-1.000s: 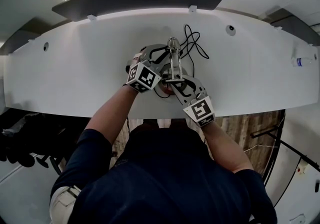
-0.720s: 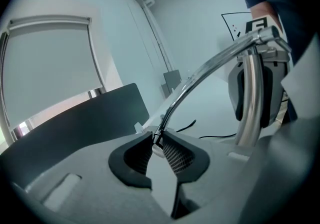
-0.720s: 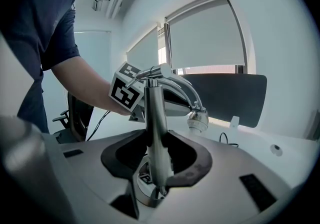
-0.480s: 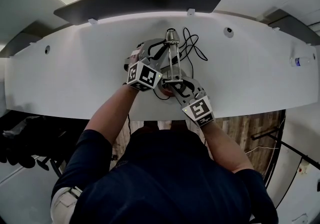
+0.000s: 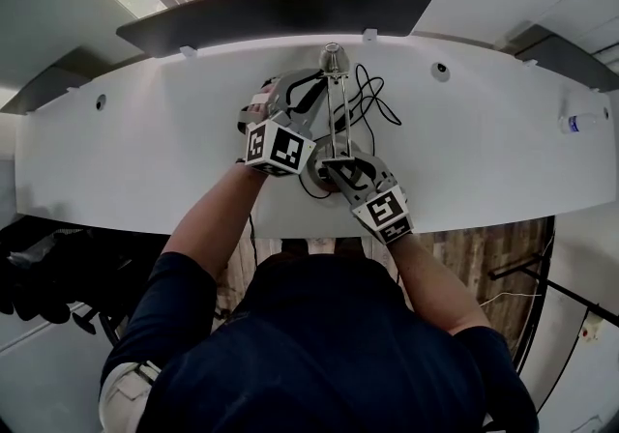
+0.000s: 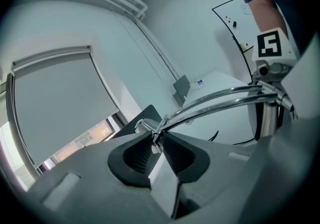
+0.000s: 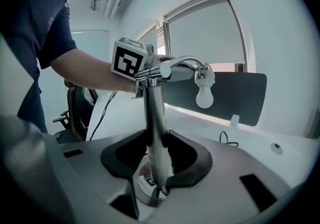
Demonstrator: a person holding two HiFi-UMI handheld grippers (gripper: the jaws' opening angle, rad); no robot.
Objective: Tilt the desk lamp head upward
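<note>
The desk lamp (image 5: 335, 122) is seen at the middle of the white desk (image 5: 145, 141), its head (image 5: 334, 56) reaching toward the far edge. The right gripper (image 7: 159, 170) is clamped on the upright chrome post (image 7: 154, 118) just above the base. The left gripper (image 6: 156, 140) is pinched tight on the thin twin arm rods (image 6: 215, 103) near the head. The polished metal is judged stiff and slippery, and the joint probably firm. The bare bulb (image 7: 204, 95) is fragile and best left untouched. Hold is best taken on the rods, with the post steadied against tipping
</note>
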